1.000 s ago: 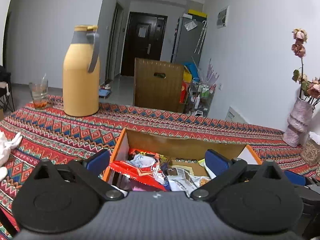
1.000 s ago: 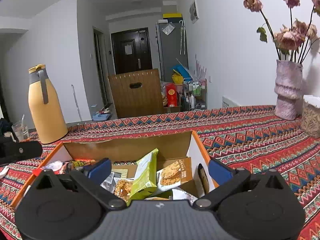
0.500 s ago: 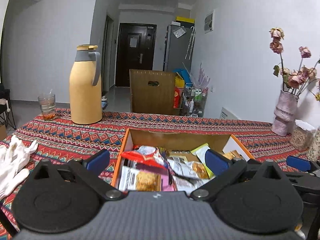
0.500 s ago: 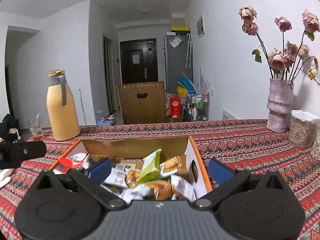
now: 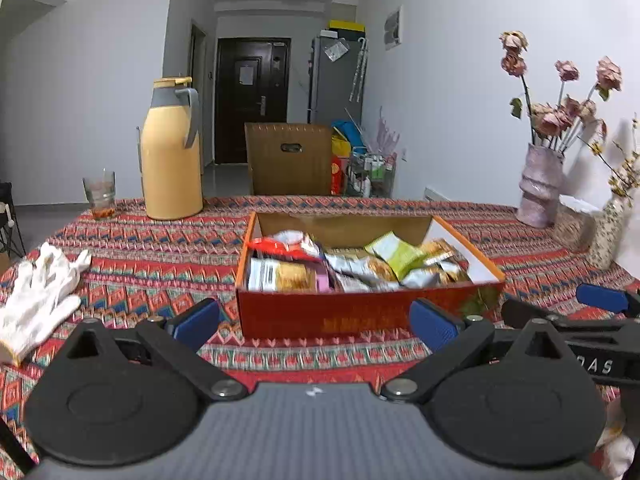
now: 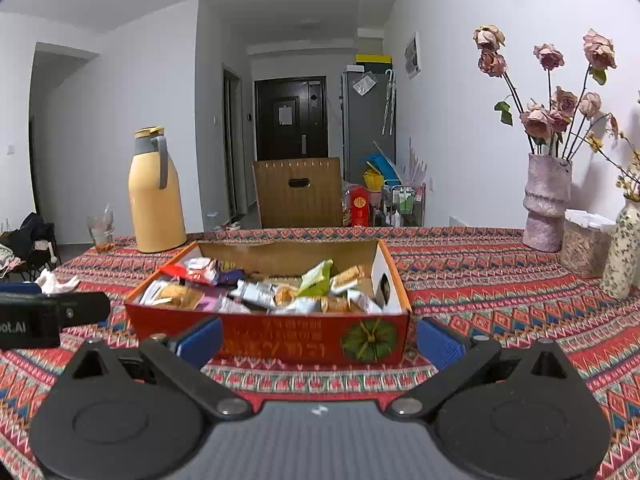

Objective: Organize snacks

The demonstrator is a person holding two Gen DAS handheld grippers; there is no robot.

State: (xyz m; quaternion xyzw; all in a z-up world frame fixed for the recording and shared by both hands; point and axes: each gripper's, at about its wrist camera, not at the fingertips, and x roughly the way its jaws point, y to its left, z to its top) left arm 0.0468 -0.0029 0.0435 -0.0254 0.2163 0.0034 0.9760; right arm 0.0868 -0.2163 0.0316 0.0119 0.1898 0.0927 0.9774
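Both grippers, left gripper (image 5: 316, 322) and right gripper (image 6: 318, 342), have drawn back from the snack box (image 6: 280, 340), jaws wide and empty; patterned tablecloth (image 6: 500, 280), yellow jug (image 5: 172, 152) at the far edge.

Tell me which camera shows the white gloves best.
Left wrist view: the white gloves lie in full on the tablecloth, left of the snack box. In the right wrist view only a small white scrap shows behind the left gripper.

A home: fridge (image 6: 370, 124), entry door (image 6: 292, 114), vase of flowers (image 6: 546, 200).
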